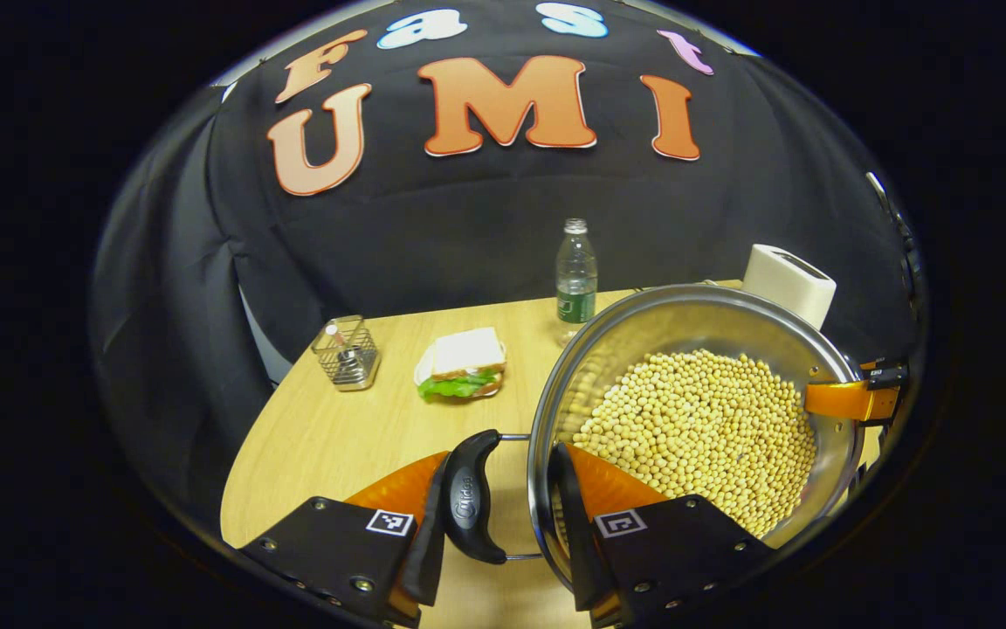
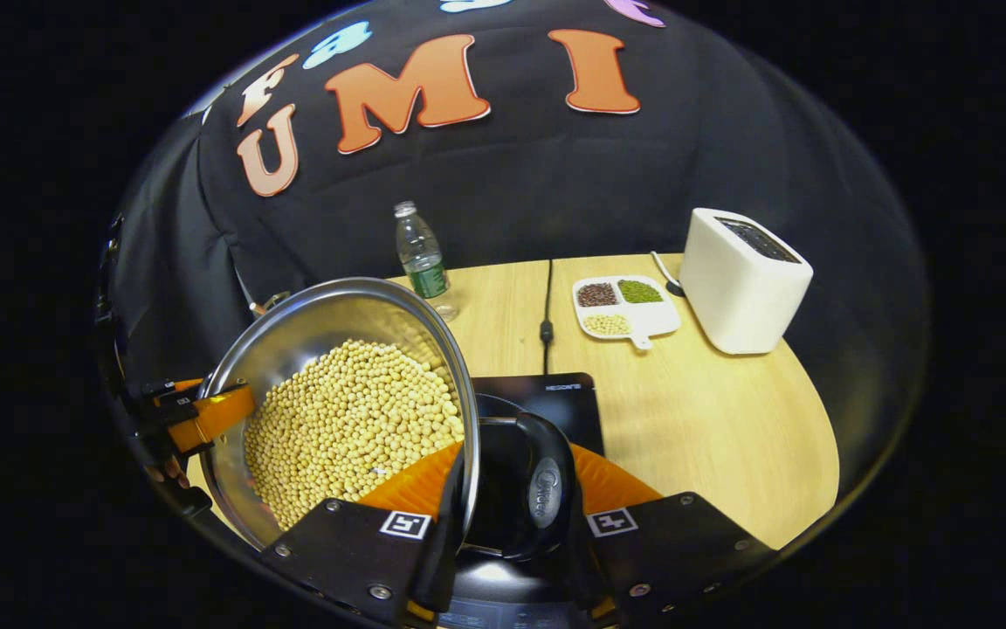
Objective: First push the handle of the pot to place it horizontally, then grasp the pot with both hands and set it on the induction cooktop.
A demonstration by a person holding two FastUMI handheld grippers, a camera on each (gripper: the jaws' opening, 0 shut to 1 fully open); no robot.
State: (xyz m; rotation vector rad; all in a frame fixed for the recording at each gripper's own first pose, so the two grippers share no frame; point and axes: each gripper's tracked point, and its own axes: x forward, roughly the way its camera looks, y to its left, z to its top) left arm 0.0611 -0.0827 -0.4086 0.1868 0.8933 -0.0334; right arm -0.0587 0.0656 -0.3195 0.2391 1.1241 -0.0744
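A steel pot (image 1: 695, 319) full of soybeans (image 1: 704, 428) is held between both grippers. My left gripper (image 1: 499, 515) is shut on the pot's black side handle (image 1: 468, 507), with one finger outside the handle and the other inside the rim. My right gripper (image 2: 513, 515) is shut the same way on the opposite black handle (image 2: 545, 494) of the pot (image 2: 311, 323). The black induction cooktop (image 2: 555, 402) lies just under and beyond that handle. Whether the pot touches the cooktop is hidden. Each view shows the other gripper's orange finger on the far rim.
A water bottle (image 1: 575, 279), a sandwich on a plate (image 1: 461, 362) and a wire basket (image 1: 346, 352) stand on the wooden table. A white toaster (image 2: 743, 279), a divided dish of beans (image 2: 625, 306) and the cooktop's cable (image 2: 547, 306) sit behind the cooktop.
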